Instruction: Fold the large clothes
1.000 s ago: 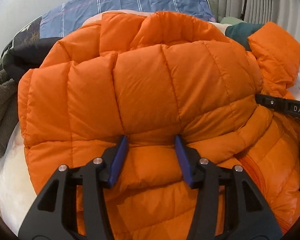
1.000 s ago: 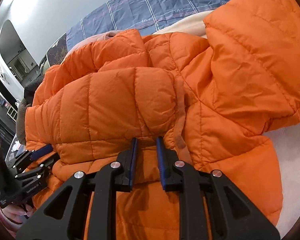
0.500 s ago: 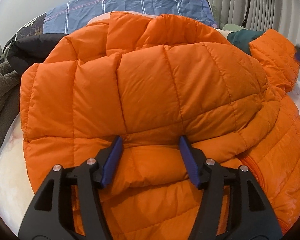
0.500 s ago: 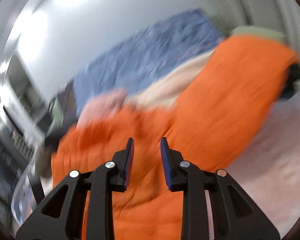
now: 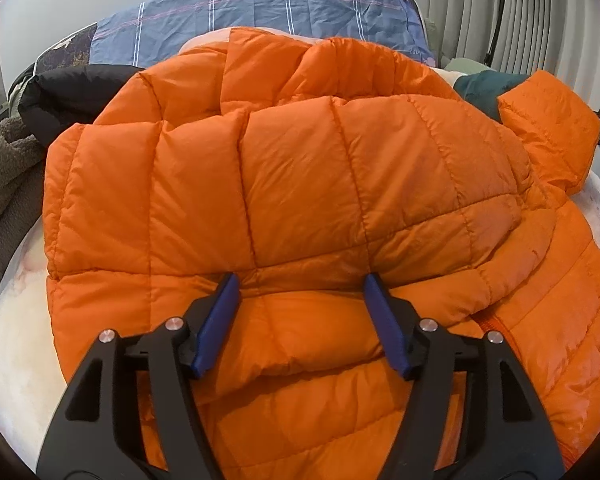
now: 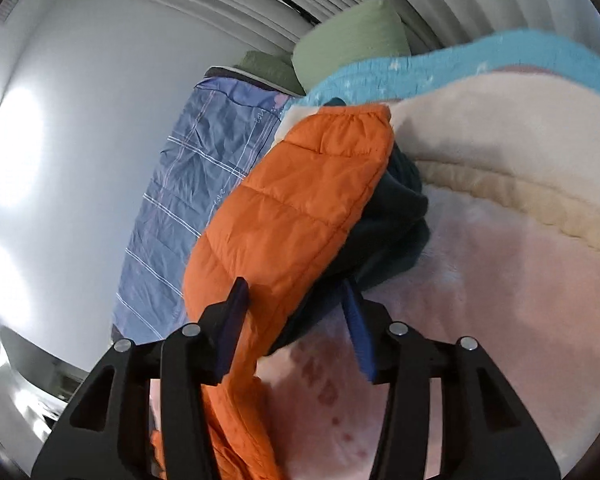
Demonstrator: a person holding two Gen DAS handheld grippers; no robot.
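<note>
An orange puffer jacket [image 5: 300, 184] lies folded over itself on the bed. My left gripper [image 5: 300, 280] rests on its near fold. Its jaws are opening, and a puffy ridge of jacket bulges between the blue pads [image 5: 216, 320] without being pinched. The jacket's hood [image 5: 548, 132] sticks out at the right. In the right wrist view the same orange hood [image 6: 300, 200] runs between the fingers of my right gripper [image 6: 294, 292], lying over a dark teal garment [image 6: 396, 224]. Those jaws are opening too, and the right pad [image 6: 358, 332] stands off the orange cloth.
A blue plaid quilt [image 5: 260, 12] lies at the head of the bed. A black garment [image 5: 72, 88] and a grey-brown fleece [image 5: 4, 176] sit at the left. Pale fluffy blanket [image 6: 520, 300] covers the bed, with a turquoise blanket [image 6: 500, 60], green pillow [image 6: 348, 36] and curtains [image 5: 520, 8] beyond.
My right gripper let go of the jacket's fold, swung right to the hood while rolling, and widened its jaws. The left gripper stayed in place and its jaws spread wider.
</note>
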